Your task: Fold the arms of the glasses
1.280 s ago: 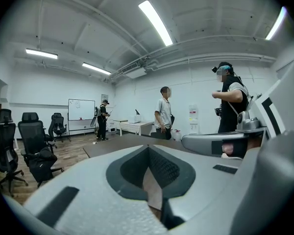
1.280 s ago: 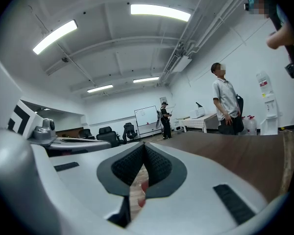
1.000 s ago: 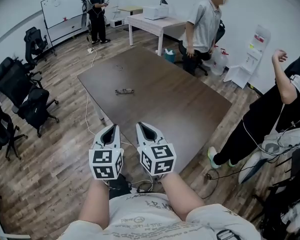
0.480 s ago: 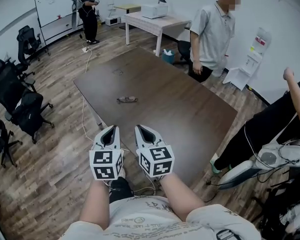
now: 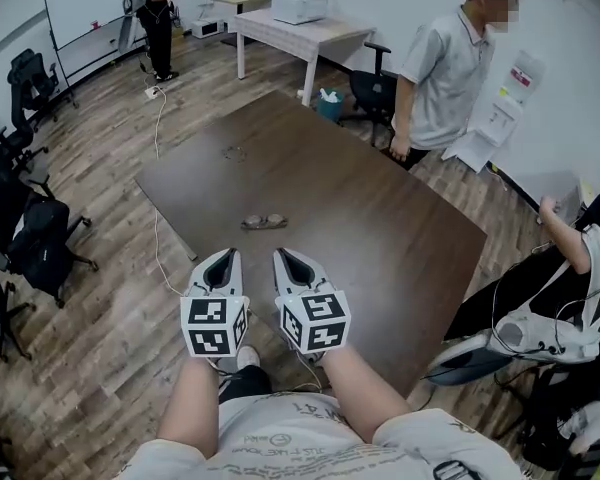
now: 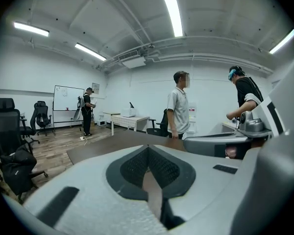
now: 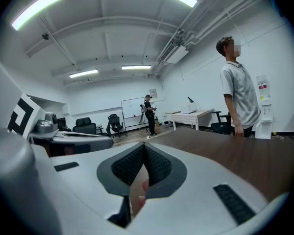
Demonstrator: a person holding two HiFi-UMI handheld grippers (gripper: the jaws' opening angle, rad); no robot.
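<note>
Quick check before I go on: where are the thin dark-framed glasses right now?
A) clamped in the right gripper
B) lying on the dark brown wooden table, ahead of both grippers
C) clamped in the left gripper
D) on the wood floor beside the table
B: the thin dark-framed glasses lie on the dark brown wooden table, beyond the left gripper and right gripper, whose jaws are together on nothing.
</note>
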